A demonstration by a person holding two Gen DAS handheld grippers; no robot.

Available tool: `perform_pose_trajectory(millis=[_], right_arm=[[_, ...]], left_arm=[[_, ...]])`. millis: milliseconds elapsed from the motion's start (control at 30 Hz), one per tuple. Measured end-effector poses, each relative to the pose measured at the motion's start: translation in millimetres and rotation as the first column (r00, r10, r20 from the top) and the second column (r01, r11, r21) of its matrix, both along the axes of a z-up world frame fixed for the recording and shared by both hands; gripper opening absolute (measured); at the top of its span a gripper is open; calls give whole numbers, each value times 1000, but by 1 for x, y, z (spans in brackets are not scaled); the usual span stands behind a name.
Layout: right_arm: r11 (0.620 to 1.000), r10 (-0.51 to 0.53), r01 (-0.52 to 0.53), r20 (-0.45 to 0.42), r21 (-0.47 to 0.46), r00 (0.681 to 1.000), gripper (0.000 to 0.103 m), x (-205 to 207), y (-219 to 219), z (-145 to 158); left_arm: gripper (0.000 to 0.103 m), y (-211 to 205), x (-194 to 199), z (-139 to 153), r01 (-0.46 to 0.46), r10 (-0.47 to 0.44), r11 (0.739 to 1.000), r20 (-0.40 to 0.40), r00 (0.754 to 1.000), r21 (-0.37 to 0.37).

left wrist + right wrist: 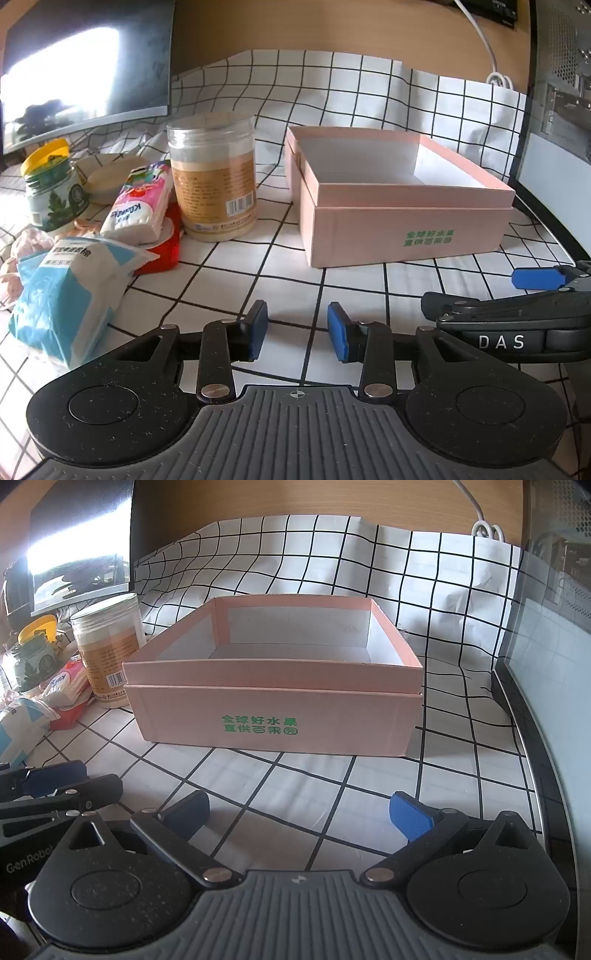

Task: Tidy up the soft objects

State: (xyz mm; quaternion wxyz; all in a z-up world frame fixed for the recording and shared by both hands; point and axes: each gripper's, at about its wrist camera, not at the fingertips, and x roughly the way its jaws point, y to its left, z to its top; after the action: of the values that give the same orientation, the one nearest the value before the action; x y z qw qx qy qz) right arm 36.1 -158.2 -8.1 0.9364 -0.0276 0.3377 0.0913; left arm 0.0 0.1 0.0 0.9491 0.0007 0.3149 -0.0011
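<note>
Worktop [258,775] under black-grid white cloth [332,572]; wood wall behind, monitor [85,66] at left. Pink box [273,716] central. Left gripper [297,328] and right gripper [299,812] both released, holding nothing.

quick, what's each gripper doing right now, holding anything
Left gripper: open, holding nothing, over the checked cloth.
Right gripper: open wide, holding nothing.

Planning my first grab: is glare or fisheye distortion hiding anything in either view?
Left wrist view: the monitor reflects a blown-out window patch; the blue-and-white pack and tissue pack stay readable. Right wrist view: same glare upper left washes out the pile's edge; the pink box is sharp, its interior shaded. Both views bend the checked cloth lines.
</note>
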Motion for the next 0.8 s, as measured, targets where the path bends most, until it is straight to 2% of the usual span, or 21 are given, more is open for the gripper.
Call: perform_pose_trajectory(millis=[800], right_arm=[[1000, 0, 0, 0, -1, 1000, 103, 0, 0, 0]], left_arm=[[40, 2, -2, 0, 0, 0, 1000, 2, 1000, -11]])
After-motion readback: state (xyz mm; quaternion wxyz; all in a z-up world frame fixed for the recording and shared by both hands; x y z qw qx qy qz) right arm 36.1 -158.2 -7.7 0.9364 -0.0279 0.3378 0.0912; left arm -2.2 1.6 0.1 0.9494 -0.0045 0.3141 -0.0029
